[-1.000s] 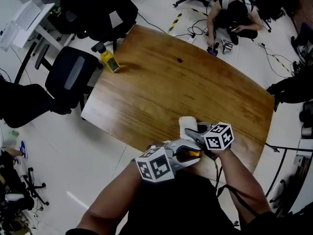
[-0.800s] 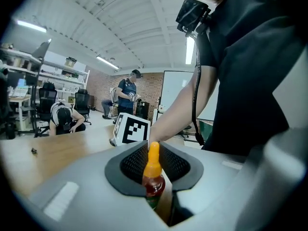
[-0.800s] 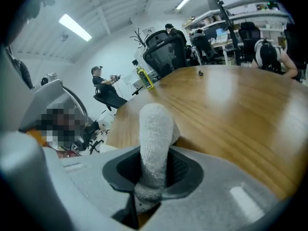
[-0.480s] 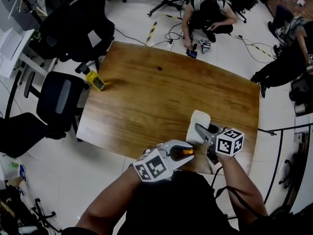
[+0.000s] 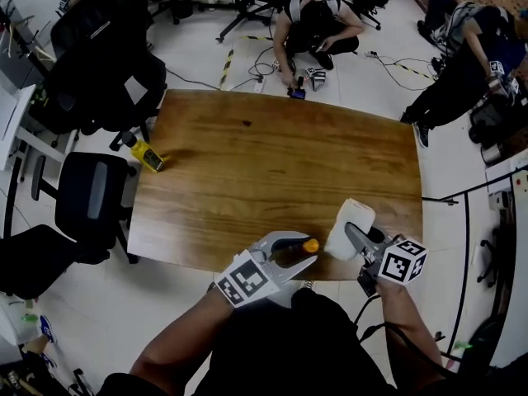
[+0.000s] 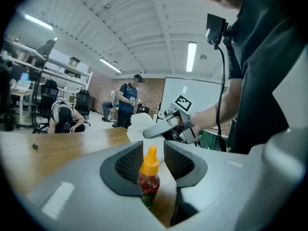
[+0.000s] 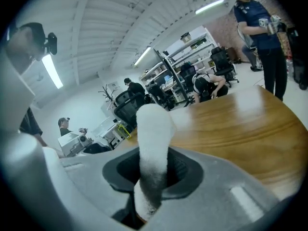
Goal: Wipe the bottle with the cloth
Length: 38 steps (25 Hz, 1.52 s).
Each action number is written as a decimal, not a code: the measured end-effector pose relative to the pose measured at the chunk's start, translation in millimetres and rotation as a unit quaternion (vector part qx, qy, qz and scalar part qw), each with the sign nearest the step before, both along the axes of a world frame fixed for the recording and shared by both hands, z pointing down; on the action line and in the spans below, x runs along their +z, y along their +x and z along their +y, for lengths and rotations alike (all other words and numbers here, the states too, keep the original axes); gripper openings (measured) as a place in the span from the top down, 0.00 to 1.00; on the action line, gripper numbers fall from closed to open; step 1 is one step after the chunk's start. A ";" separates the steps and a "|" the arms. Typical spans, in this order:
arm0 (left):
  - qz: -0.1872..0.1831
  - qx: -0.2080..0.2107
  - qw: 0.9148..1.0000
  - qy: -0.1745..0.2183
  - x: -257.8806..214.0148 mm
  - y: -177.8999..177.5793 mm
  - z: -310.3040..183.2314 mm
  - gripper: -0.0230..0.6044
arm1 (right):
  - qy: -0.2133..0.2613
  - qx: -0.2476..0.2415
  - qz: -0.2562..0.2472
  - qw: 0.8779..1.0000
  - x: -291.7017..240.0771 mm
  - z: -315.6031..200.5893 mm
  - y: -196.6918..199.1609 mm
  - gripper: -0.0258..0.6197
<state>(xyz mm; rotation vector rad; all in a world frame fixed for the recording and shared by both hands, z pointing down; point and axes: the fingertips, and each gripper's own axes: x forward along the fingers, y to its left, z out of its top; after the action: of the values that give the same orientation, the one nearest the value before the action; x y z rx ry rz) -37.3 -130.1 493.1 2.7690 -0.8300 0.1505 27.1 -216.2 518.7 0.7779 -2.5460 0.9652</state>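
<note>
The grippers have drawn apart since a second ago, the right one swinging off rightward. At the table's (image 5: 272, 163) near edge the left gripper (image 5: 299, 251) lies level, its jaws opening, pads clear of the one small bottle (image 6: 148, 174) between them, red with an orange cap. The right gripper (image 5: 356, 236), angled over the edge, pinches the single fluffy white cloth (image 5: 351, 223).

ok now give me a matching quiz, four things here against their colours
Things:
1 cloth
2 bottle cap
3 table
4 far bottle

Colours:
a yellow
b brown
c white
d orange

Pairs: 1-c, 2-d, 3-b, 4-a
</note>
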 end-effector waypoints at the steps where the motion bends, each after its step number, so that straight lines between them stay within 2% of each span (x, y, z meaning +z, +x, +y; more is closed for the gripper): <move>1: 0.022 -0.020 1.000 -0.008 -4.8 -10.6 0.2 0.72 | 0.001 0.010 -0.005 1.000 -3.3 3.9 2.7 0.84; 3: 0.069 -0.069 0.994 -0.044 -8.3 -36.6 -0.7 0.74 | 0.007 0.031 -0.014 0.999 -9.2 13.0 6.7 0.84; 5: 0.097 -0.129 0.982 -0.099 5.1 -67.5 -5.3 0.81 | 0.019 0.058 -0.025 0.998 -17.0 19.9 10.4 0.84; 8: 0.083 -0.211 0.955 -0.190 42.3 -113.2 -7.6 0.94 | 0.029 0.098 -0.070 0.992 -36.3 32.5 11.3 0.84; 9: 0.069 -0.230 0.947 -0.214 53.8 -125.6 -4.9 0.94 | 0.028 0.100 -0.092 0.990 -44.2 40.6 8.2 0.84; 11: 0.054 -0.253 0.934 -0.245 67.8 -143.6 2.3 0.94 | 0.026 0.080 -0.131 0.988 -59.7 63.1 -5.1 0.84; 12: 0.055 -0.257 0.932 -0.251 69.9 -149.0 5.5 0.94 | 0.025 0.061 -0.146 0.987 -65.9 76.4 -14.7 0.84; 15: 0.059 -0.254 0.932 -0.253 69.5 -157.7 12.8 0.94 | 0.012 0.008 -0.176 0.984 -70.6 113.1 -51.6 0.84; 18: 0.049 -0.253 0.932 -0.255 71.2 -165.2 23.0 0.94 | -0.022 -0.004 -0.194 0.981 -51.4 133.8 -94.3 0.84; 21: 0.029 -0.241 0.936 -0.255 75.3 -169.2 39.1 0.94 | -0.048 0.056 -0.196 0.978 -17.7 129.4 -118.5 0.84; 24: -0.026 -0.221 0.947 -0.232 78.1 -171.0 52.5 0.94 | -0.090 0.125 -0.208 0.966 17.4 117.0 -123.5 0.84; 27: -0.057 -0.203 0.954 -0.211 76.6 -169.2 57.7 0.94 | -0.105 0.145 -0.219 0.959 32.6 114.4 -124.9 0.84; 32: -0.064 -0.196 0.956 -0.208 76.0 -169.3 60.8 0.94 | -0.141 0.151 -0.233 0.950 58.0 115.1 -130.2 0.84; 34: -0.069 -0.190 0.957 -0.208 76.3 -169.3 62.6 0.94 | -0.174 0.158 -0.256 0.938 66.5 114.0 -133.7 0.84; 38: -0.074 -0.185 0.958 -0.208 75.6 -168.0 64.2 0.94 | -0.253 0.178 -0.315 0.897 77.9 115.0 -138.3 0.84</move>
<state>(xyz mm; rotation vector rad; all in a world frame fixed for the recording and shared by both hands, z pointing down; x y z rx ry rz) -205.3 -65.9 568.6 2.1918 -1.1821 0.4139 -111.2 -101.2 596.6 0.8830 -2.4479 2.2003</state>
